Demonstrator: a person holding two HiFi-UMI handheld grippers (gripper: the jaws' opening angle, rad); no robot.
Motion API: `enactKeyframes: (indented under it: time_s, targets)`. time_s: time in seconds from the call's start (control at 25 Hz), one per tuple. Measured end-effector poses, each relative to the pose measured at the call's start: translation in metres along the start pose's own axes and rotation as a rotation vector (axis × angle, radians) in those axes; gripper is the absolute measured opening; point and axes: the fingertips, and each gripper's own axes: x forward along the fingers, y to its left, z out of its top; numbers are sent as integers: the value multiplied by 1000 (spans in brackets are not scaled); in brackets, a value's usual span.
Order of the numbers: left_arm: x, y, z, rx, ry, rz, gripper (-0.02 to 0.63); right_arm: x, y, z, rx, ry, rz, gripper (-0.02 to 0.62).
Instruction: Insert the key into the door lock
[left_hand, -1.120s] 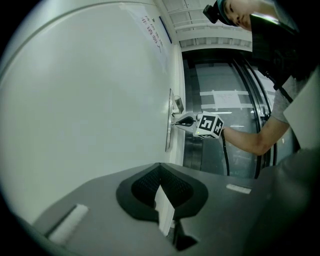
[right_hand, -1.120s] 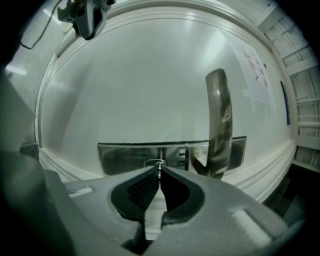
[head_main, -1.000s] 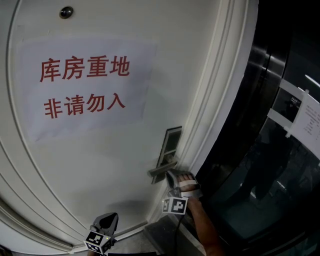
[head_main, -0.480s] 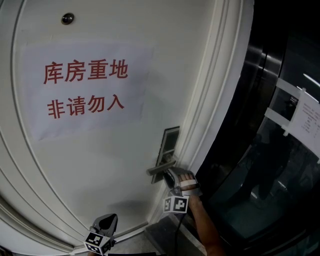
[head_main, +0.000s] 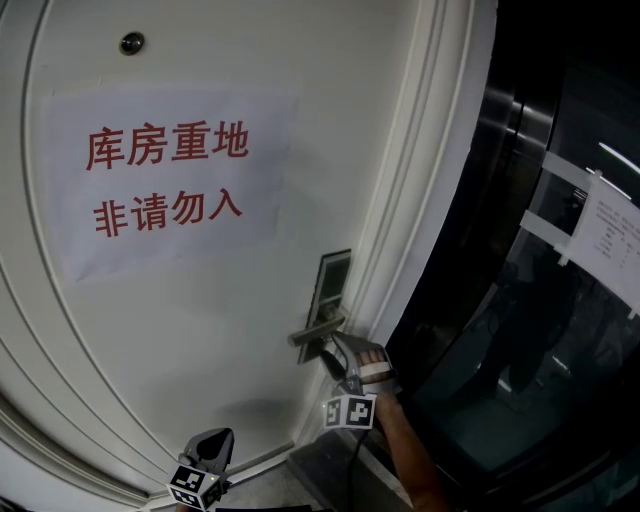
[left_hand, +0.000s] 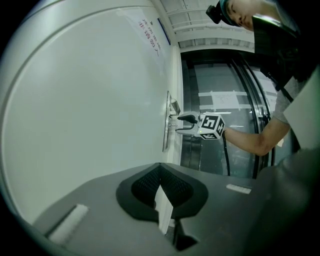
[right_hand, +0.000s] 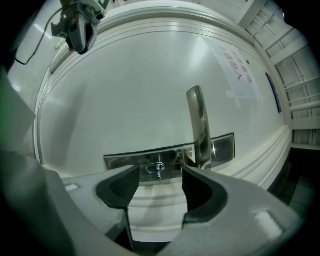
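Observation:
A small silver key (right_hand: 158, 170) sits in the keyhole of the steel lock plate (right_hand: 170, 157) on the white door. My right gripper (right_hand: 160, 181) faces the plate. Its jaws have just been opening and now stand wide, with the key in the gap ahead and neither pad touching it. The lever handle (right_hand: 199, 127) sticks up just right of the keyhole. In the head view the right gripper (head_main: 340, 362) is under the handle (head_main: 318, 330). My left gripper (head_main: 208, 452) hangs low before the door, well left of the lock, with its pads (left_hand: 160, 187) together and nothing between them.
A paper notice (head_main: 170, 180) with red characters is stuck on the door, with a peephole (head_main: 131, 43) above it. Raised moulding frames the door (head_main: 420, 200). To the right are dark glass panels (head_main: 540, 300) with taped paper sheets.
The right gripper's jaws have spread apart at the lock plate, below the handle. The left gripper has stayed where it was.

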Motion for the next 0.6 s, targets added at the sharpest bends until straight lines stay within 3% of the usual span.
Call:
enactKeyframes:
  time_s: [0.4,0.6]
  targets:
    - [-11,-16,5,14,5,-34,2,-41,-6,4,113,22,-22,96]
    - [-18,-28,20,20,1,-54,2,-66,-4,9,219,4,-35,3]
